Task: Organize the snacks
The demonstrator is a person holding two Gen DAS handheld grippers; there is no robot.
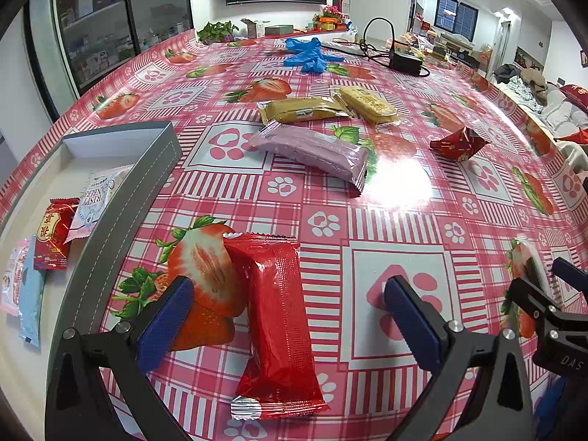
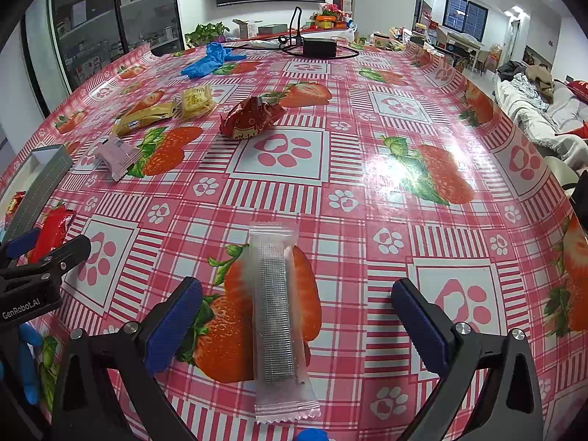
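My left gripper is open, low over the table, with a long red snack bar lying between its blue pads. To its left a grey-walled tray holds several small packets, among them a red one. My right gripper is open too, straddling a clear-wrapped wafer stick flat on the cloth. Farther out lie a purple bar, two yellow packets and a crumpled red wrapper. In the right wrist view the same crumpled wrapper sits mid-table.
A strawberry-print pink tablecloth covers the table. Blue gloves, a black power adapter with its cable, and a potted plant sit at the far edge. The left gripper's body shows at the left of the right wrist view.
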